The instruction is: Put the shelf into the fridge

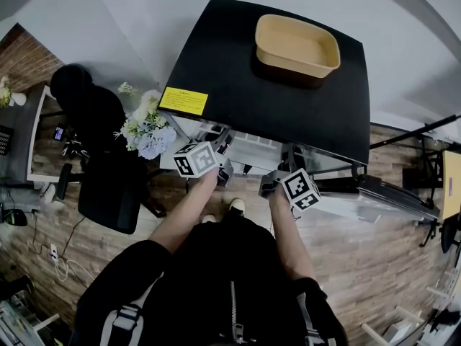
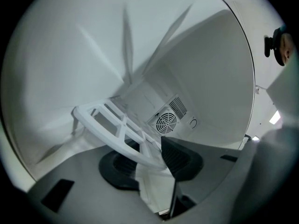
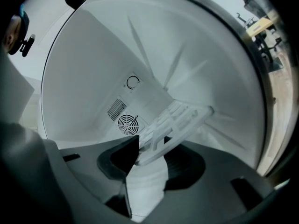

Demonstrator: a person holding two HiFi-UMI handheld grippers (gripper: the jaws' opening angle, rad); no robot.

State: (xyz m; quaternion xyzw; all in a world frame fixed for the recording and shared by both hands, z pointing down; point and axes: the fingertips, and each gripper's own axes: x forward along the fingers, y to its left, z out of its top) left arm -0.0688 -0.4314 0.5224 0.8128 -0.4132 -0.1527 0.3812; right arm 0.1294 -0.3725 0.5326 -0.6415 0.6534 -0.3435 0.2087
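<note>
Left gripper (image 1: 224, 166), right gripper (image 1: 273, 183) side by side, fingers (image 2: 119, 169) apart.

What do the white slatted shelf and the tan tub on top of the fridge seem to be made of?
Shelf: most likely moulded plastic, white, matte; ribs and rounded rim look formed in one piece. Tub: probably plastic too, tan, smooth with a soft sheen and rolled rim; bamboo fibre is possible.

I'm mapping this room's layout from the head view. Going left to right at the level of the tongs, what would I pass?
Black office chair → flowers → left tongs → right tongs → open fridge door.
</note>
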